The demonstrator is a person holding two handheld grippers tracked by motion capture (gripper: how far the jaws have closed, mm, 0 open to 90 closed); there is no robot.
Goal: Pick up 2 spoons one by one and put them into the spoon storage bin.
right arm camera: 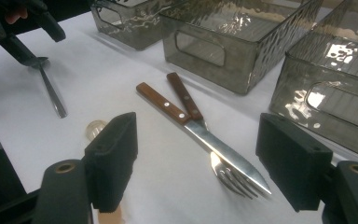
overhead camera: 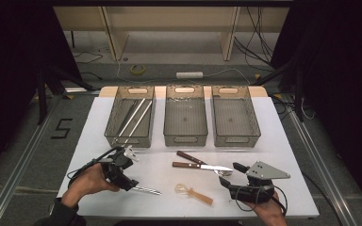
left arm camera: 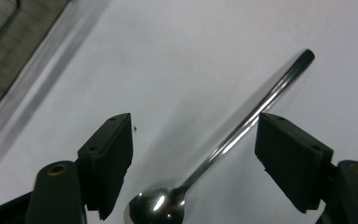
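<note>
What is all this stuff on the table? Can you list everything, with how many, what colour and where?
Bins: three, smoky clear plastic, side by side at the table's far edge.
Long utensils: several, silver, in the left bin.
Metal spoon: one, silver, near left, between the left gripper's jaws.
Knife: one, wooden handle, centre, lying across the fork.
Fork: one, wooden handle, centre.
Plastic spoon: one, amber, near centre.
Table: one, white.
Left gripper: black, open.
Right gripper: black, open, near right.

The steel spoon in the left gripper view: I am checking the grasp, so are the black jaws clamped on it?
No, the shiny steel spoon lies on the white table between jaws that stand apart from it.
</note>
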